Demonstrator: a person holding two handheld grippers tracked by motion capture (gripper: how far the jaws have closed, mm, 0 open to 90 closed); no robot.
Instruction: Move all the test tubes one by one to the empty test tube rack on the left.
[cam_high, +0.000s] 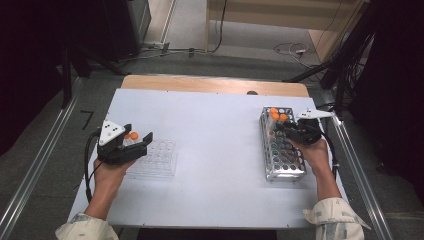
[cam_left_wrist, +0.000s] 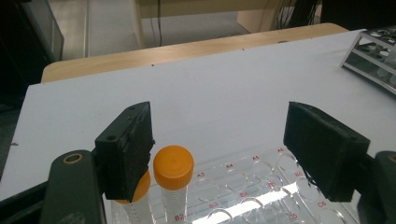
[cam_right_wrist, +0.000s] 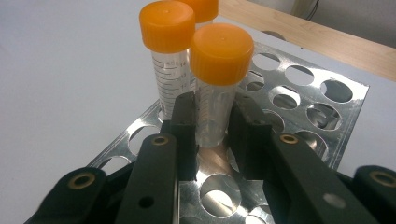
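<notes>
- Right gripper view: the right gripper (cam_right_wrist: 212, 123) has its two black jaws closed against the clear body of an orange-capped tube (cam_right_wrist: 217, 79) that stands upright in the metal rack (cam_right_wrist: 308, 100). The pads press on the tube's sides well below the cap, and the tube's foot sits in a rack hole.
- Two more capped tubes stand in the same corner: one just beside the gripped tube (cam_right_wrist: 167, 56), and a third behind them, of which little but the cap can be seen.
- In the high view the rack (cam_high: 282, 172) lies at the right of the white table (cam_high: 215, 125), and the right gripper (cam_high: 295, 131) reaches in over its far end.
- The left gripper (cam_left_wrist: 233, 149) hangs with its jaws wide apart and holding nothing above a clear plastic well tray (cam_left_wrist: 252, 191). Two orange-capped tubes stand in the tray; one (cam_left_wrist: 173, 184) is near the left-hand jaw, the other is half hidden behind that jaw, and whether the pad touches it is hard to tell.
- The step in hand looks like the grasp for moving a tube from rack to tray.
- The next move probably calls for a straight upward lift so the tube clears its hole without tipping the neighbour, then a carry across to a free well beside the left gripper.
</notes>
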